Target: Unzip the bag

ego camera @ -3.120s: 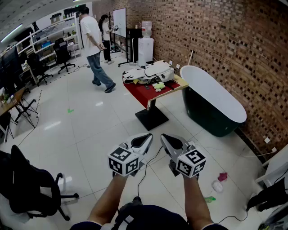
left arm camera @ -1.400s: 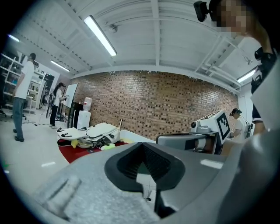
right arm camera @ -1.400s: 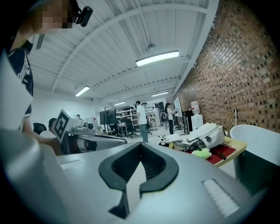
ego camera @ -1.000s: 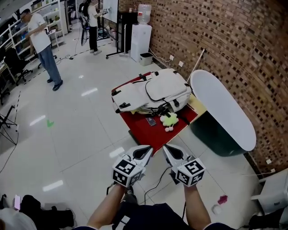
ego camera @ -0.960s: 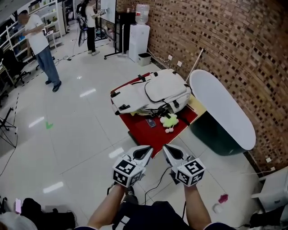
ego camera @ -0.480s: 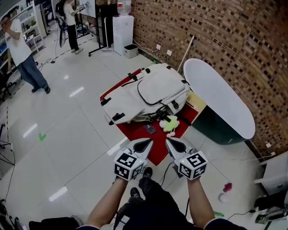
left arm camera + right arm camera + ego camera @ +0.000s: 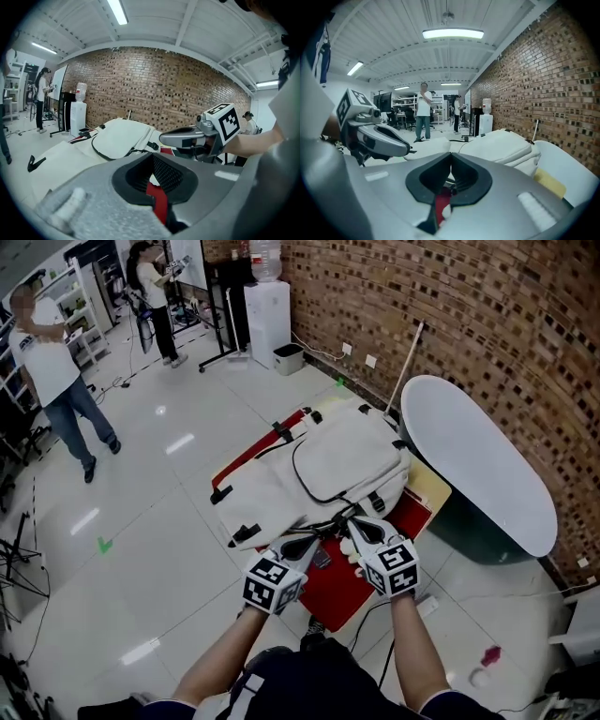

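Note:
A white backpack [image 7: 323, 470] with black zip lines and straps lies flat on a small red-topped table [image 7: 361, 582]. Both grippers hover side by side at the bag's near edge, over the table's front. My left gripper [image 7: 305, 542] is shut with nothing between its jaws. My right gripper [image 7: 359, 523] is shut too and holds nothing. In the left gripper view the bag [image 7: 117, 136] lies just beyond the closed tips [image 7: 152, 155], with the right gripper [image 7: 187, 138] alongside. The right gripper view shows its tips [image 7: 451, 154] meeting before the bag [image 7: 501, 143].
A white-topped dark green bathtub [image 7: 478, 465] stands right of the table against the brick wall [image 7: 487, 324]. A pole [image 7: 408, 357] leans on that wall. A person [image 7: 56, 362] walks at far left, another [image 7: 155, 296] stands behind. A water dispenser [image 7: 267, 296] stands at the back.
The table and backpack have come much closer. Both grippers, over bare floor before, now reach the bag's near edge. Their jaws stayed shut. The person at left has walked on.

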Demonstrator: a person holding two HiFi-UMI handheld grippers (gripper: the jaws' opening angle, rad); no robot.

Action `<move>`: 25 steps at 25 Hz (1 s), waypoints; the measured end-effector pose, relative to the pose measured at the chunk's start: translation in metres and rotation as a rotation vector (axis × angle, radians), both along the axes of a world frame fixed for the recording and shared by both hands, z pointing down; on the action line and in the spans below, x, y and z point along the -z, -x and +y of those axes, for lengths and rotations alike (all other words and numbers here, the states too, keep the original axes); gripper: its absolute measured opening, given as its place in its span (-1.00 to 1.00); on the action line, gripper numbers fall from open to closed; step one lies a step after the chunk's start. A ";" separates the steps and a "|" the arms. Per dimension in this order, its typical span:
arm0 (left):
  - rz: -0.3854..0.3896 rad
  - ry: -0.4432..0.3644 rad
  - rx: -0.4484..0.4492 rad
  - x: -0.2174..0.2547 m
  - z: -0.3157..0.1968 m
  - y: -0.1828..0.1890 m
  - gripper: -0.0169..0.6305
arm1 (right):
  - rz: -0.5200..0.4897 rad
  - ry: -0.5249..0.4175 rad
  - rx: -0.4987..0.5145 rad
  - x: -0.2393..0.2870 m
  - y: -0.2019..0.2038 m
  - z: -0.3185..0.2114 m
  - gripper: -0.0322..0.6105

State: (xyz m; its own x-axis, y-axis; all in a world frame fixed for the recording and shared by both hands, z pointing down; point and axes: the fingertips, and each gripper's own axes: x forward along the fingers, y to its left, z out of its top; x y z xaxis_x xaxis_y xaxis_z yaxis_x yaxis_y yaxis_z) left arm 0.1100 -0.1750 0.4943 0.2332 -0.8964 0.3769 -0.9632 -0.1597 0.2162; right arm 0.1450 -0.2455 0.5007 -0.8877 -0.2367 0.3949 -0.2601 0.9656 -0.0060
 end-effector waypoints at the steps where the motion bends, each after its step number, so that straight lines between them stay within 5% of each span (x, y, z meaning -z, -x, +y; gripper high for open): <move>1: -0.009 0.006 0.001 -0.002 -0.008 0.005 -0.95 | 0.016 -0.016 0.004 -0.005 0.008 -0.012 -0.89; 4: -0.035 0.024 -0.004 -0.007 -0.027 0.021 -0.95 | 0.097 -0.071 0.026 -0.023 0.032 -0.042 -0.89; 5: -0.040 0.033 -0.007 -0.008 -0.030 0.027 -0.95 | 0.125 -0.075 0.038 -0.030 0.040 -0.047 -0.81; 6: -0.048 0.044 -0.009 -0.010 -0.033 0.033 -0.95 | 0.151 -0.075 0.050 -0.037 0.046 -0.051 -0.48; 7: -0.059 0.054 -0.012 -0.013 -0.036 0.039 -0.95 | 0.179 -0.074 0.059 -0.044 0.051 -0.054 -0.47; 16: -0.054 0.084 -0.085 -0.020 -0.060 0.107 -0.95 | 0.514 -0.083 0.003 -0.108 0.066 -0.070 -0.54; 25: 0.012 0.101 -0.290 -0.038 -0.055 0.162 -0.95 | 0.697 0.031 -0.240 -0.122 0.058 -0.060 -0.83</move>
